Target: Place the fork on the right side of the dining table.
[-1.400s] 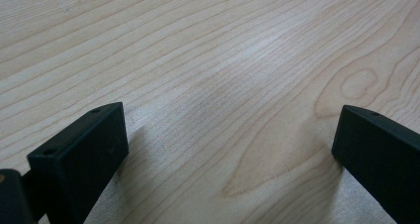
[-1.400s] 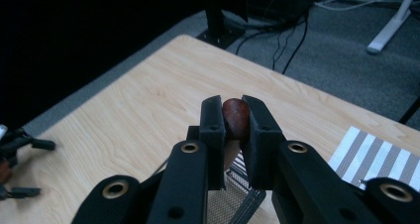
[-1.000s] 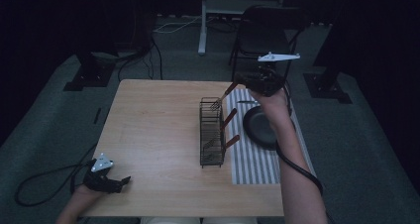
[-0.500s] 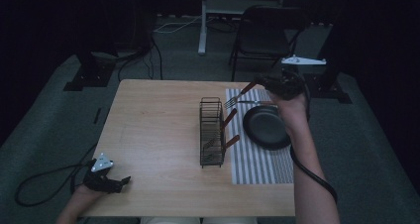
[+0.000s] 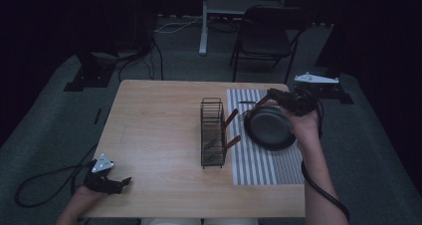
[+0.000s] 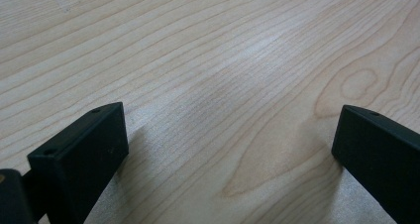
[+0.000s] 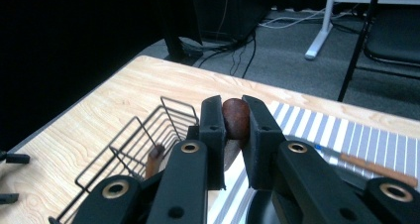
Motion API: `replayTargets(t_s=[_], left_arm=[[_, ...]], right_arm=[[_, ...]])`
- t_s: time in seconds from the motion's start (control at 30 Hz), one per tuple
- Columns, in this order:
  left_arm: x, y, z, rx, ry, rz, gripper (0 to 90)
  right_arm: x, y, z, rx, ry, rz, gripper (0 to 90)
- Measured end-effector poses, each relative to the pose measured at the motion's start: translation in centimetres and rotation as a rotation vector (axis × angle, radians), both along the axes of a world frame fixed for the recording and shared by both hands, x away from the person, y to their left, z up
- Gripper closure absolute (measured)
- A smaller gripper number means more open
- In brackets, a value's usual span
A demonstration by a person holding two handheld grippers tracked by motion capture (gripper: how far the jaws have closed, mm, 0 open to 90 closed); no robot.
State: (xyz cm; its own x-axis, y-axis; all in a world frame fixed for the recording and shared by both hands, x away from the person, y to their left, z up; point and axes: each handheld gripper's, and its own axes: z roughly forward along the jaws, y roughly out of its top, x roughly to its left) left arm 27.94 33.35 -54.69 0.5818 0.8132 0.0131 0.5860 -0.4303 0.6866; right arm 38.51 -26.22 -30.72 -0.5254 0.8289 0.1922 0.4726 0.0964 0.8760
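R gripper [image 7: 233,130] is clamping the brown fork handle [image 7: 236,117] over the striped mat [image 5: 259,160]. L gripper [image 6: 228,149] is sitting on the table [image 5: 154,130], jaws spread wide, holding nothing.

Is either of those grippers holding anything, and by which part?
The right gripper is shut on a fork, clamping the end of its brown wooden handle. The left gripper is open over the bare table, holding nothing.

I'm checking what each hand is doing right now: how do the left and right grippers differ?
The left gripper sits low at the table's near left corner, while the right gripper is held up over the striped mat beside the dark plate. The left gripper's jaws stand wide apart with bare wood between them; the right gripper's are clamped on a brown wooden handle. Both have black jaws and a trailing cable.
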Motion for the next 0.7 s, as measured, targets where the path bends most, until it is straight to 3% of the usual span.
replayTargets(t_s=[0.2, 0.37, 0.7], left_arm=[[0.0, 0.0, 0.0, 0.000, 0.000, 0.000, 0.9], [0.0, 0.0, 0.0, 0.000, 0.001, 0.000, 0.9], [0.0, 0.0, 0.0, 0.000, 0.000, 0.000, 0.9]], right_arm=[[-1.4, -0.4, -1.5, 0.002, 0.007, -0.021, 80.9], [-3.1, -0.8, -3.0, -0.025, 0.008, -0.097, 80.9], [-5.6, -1.7, -5.6, 0.030, 0.042, -0.102, 80.9]])
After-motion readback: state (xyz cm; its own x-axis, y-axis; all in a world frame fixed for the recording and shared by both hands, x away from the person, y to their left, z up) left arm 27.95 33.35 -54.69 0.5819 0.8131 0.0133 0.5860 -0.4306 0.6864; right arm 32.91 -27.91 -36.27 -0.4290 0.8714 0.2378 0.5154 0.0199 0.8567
